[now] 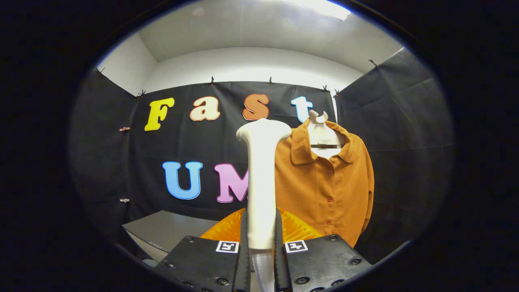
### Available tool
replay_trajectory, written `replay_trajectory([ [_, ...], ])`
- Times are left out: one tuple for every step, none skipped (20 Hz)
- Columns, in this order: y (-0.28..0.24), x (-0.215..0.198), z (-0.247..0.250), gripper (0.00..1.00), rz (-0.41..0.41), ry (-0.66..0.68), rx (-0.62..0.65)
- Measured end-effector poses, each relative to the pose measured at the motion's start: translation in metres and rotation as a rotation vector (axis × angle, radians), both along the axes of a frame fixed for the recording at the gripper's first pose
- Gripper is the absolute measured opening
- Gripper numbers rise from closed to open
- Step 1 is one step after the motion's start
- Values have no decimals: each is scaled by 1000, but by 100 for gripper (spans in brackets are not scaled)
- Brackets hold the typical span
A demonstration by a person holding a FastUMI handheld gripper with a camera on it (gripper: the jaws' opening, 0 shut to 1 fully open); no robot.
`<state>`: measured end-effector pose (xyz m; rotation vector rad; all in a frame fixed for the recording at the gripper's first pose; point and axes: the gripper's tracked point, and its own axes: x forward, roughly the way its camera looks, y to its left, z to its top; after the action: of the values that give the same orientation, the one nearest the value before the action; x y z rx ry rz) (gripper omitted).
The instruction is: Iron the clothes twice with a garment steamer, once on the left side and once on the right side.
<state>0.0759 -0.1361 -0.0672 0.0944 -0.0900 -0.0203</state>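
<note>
A white garment steamer (261,178) stands upright between my fingers, its handle gripped from both sides and its wider head at the top. My gripper (261,239) is shut on that handle. Beyond the fingers and a little to the right hangs an orange button-up shirt (328,186) on a white hanger (322,129), against the black cloth wall. The steamer head is to the left of the shirt's collar and nearer to me; I cannot tell how far it is from the fabric.
A grey table surface (166,229) lies low on the left, ahead of the fingers. Black cloth walls close the booth at the back and on both sides. An orange textured thing (227,229) sits just behind the fingers.
</note>
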Motion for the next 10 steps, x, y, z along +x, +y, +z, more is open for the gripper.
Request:
replay_trajectory([
  [-12, 5, -6, 26, -11, 3, -4],
  [-22, 10, -11, 26, -17, 3, -10],
  [-30, 14, -17, 26, -16, 9, -12],
  [-35, 20, -22, 26, -16, 15, -9],
  [-40, 25, -28, 26, -18, 22, -8],
  [-44, 31, -33, 26, -19, 30, -5],
  [-47, 35, -39, 26, -18, 40, -1],
  [-48, 41, -44, 26, -16, 48, -2],
  [-48, 46, -52, 26, -14, 60, -11],
  [-48, 52, -57, 26, -11, 68, -19],
])
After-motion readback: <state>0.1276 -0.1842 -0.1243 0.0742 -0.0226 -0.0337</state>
